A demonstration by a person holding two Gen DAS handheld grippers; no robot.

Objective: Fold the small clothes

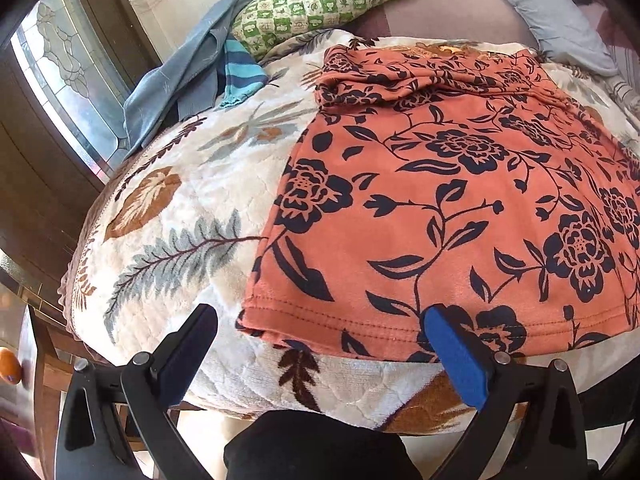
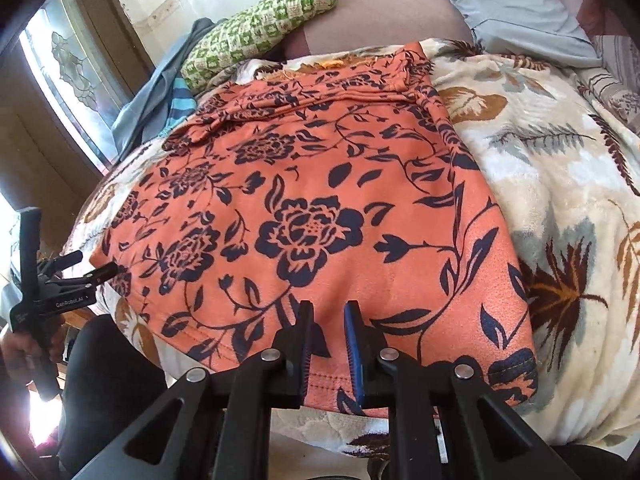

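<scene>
Your orange flowered garment (image 1: 460, 208) lies flat on the leaf-patterned blanket (image 1: 180, 216) over the bed, its hemmed edge toward you and its long axis running away to the bunched far end near the green checked pillow (image 1: 320, 4). Your left tool (image 1: 320, 344) hangs released over the hem's left corner, grasping nothing. Your right tool (image 2: 329, 340) is nearly closed just above the hem, with no cloth visibly pinched, so this looks like the start of a fold: next, probably take both near corners and carry the hem away toward the far end.

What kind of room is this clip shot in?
Most likely a home bedroom: a bed under a plush leaf-print blanket, pillows at the far end, and a frosted patterned window beside it. An orange floral garment lies spread out on top.
</scene>
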